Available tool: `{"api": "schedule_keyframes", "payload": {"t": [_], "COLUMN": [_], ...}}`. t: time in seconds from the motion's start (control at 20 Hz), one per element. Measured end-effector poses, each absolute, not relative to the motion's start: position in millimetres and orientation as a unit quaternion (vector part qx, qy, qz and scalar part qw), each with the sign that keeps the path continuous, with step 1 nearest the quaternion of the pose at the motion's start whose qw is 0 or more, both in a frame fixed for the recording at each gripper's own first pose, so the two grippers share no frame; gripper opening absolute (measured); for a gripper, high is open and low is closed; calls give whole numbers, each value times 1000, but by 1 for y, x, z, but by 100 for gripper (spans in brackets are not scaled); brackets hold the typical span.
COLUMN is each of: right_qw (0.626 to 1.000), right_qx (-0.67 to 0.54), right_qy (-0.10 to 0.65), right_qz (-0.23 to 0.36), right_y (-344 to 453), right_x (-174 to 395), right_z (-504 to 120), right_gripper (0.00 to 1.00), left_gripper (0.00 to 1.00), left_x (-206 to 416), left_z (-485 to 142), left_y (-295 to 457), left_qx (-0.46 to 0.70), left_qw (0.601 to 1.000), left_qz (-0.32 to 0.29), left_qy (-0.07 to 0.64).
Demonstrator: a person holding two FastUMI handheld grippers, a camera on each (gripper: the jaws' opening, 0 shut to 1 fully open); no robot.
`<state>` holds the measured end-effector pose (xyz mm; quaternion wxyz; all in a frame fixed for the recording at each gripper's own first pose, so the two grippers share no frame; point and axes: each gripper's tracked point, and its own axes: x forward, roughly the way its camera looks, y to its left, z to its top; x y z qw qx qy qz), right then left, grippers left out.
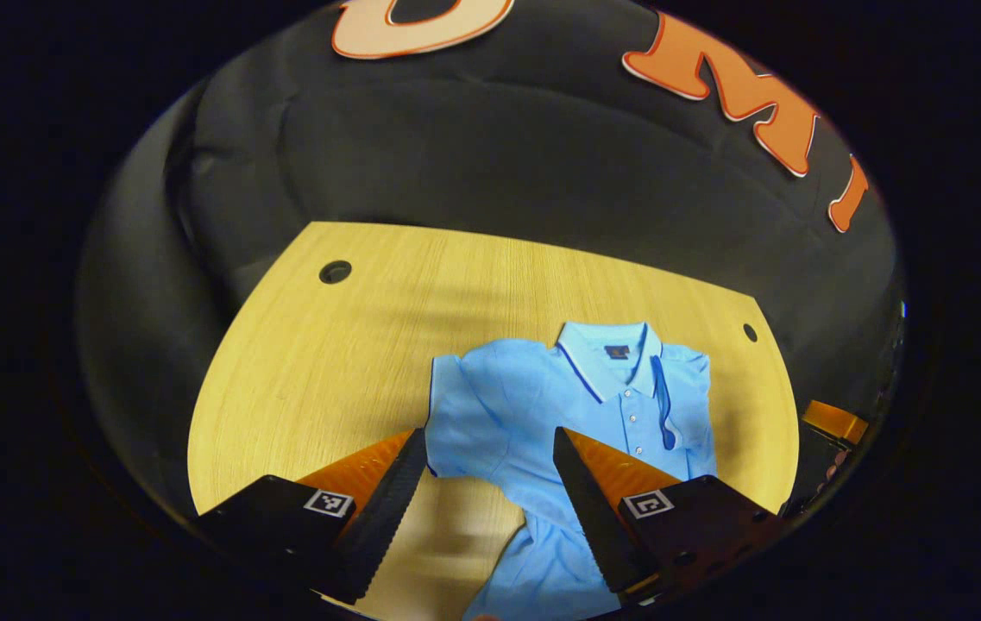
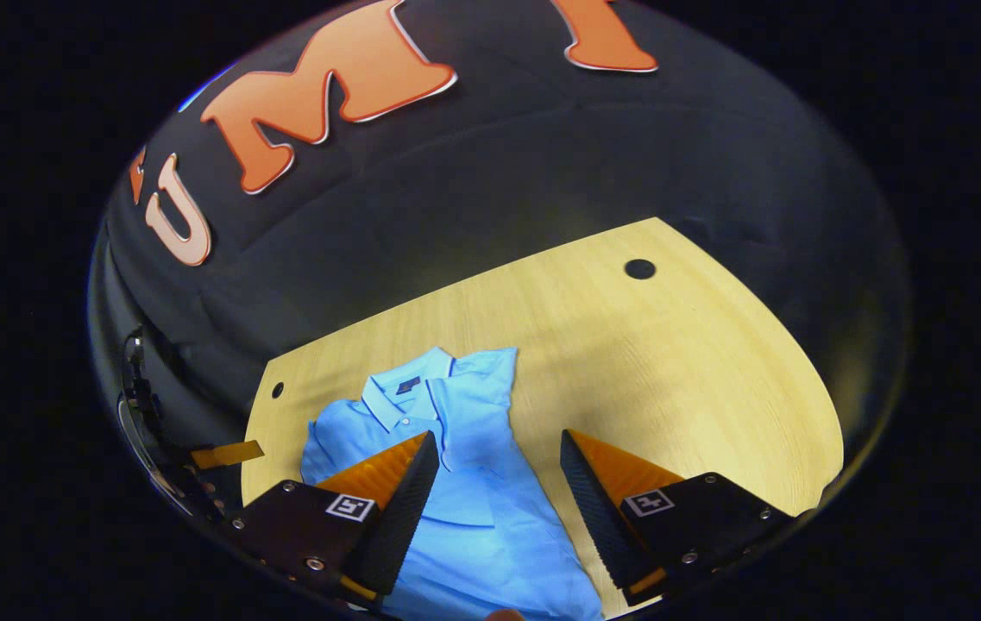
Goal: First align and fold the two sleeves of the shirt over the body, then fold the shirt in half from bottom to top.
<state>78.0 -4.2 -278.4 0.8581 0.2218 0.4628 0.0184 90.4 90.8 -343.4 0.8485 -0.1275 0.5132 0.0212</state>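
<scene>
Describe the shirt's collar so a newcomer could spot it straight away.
Start at the wooden table, then find the light blue polo shirt lying on it. The collar sits at the shirt's far end, toward the black cloth wall; it is paler blue with a dark edge stripe and a small dark label inside.

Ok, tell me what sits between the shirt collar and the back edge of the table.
Nothing: in the left gripper view the stretch from the collar of the shirt to the far edge of the table is bare wood.
</scene>
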Motion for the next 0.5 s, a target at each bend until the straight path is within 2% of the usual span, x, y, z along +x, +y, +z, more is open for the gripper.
{"api": "schedule_keyframes", "payload": {"t": [0.1,0.25,0.5], "right_qw": [861,871,885], "right_qx": [229,223,204], "right_qy": [454,436,414], "right_qz": [-8,-43,-65], "right_y": [-22,-49,-68], "right_x": [59,35,15], "right_z": [-273,-266,-262], "right_gripper": [90,89,90], "left_gripper": [100,98,98], "left_x": [95,101,108], "left_z": [-366,-393,-429], "left_y": [86,83,87], "left_qx": [-132,-141,-149], "left_qw": [831,805,767], "left_qz": [10,4,28], "left_qy": [541,576,623]}}
